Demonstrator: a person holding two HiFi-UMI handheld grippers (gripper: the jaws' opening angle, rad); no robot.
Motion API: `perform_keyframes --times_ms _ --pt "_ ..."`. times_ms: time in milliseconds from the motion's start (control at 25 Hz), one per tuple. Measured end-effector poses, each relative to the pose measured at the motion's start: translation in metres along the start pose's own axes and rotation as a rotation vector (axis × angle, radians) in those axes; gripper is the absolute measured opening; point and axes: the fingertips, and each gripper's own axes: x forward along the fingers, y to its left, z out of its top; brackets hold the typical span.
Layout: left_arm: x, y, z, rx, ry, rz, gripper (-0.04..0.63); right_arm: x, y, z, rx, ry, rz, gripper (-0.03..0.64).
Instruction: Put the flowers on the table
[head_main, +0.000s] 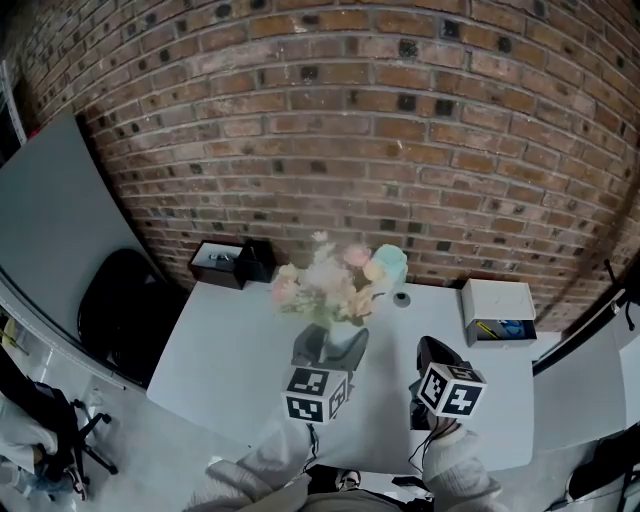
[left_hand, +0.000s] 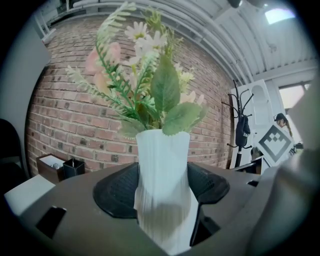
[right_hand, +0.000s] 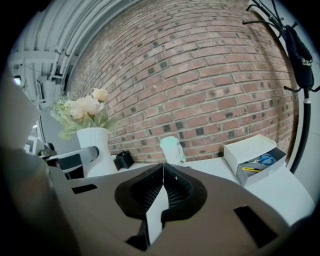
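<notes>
A bunch of pale pink and cream flowers stands in a white ribbed vase over the white table. My left gripper is shut on the vase, one finger on each side. In the left gripper view the vase fills the gap between the black pads, with flowers above. My right gripper is to the right of the vase, apart from it; its jaws are shut on nothing. The right gripper view shows the vase at left. Whether its base touches the table is hidden.
A mint cup and a small dark object stand behind the vase. A white box with scissors sits at the right, black holders at the back left. A black chair is left of the table. A brick wall runs behind.
</notes>
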Motion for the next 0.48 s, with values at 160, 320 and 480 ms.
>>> perform_keyframes --times_ms 160,320,480 --pt "0.017 0.016 0.001 0.018 -0.007 -0.002 0.314 0.015 -0.001 -0.003 0.012 0.014 -0.005 0.023" --pt "0.041 0.031 0.003 0.033 -0.021 -0.025 0.314 0.034 -0.006 -0.002 0.017 0.018 -0.017 0.023" --pt "0.064 0.048 0.005 0.043 -0.038 -0.039 0.313 0.058 -0.010 -0.001 -0.009 0.039 -0.027 0.023"
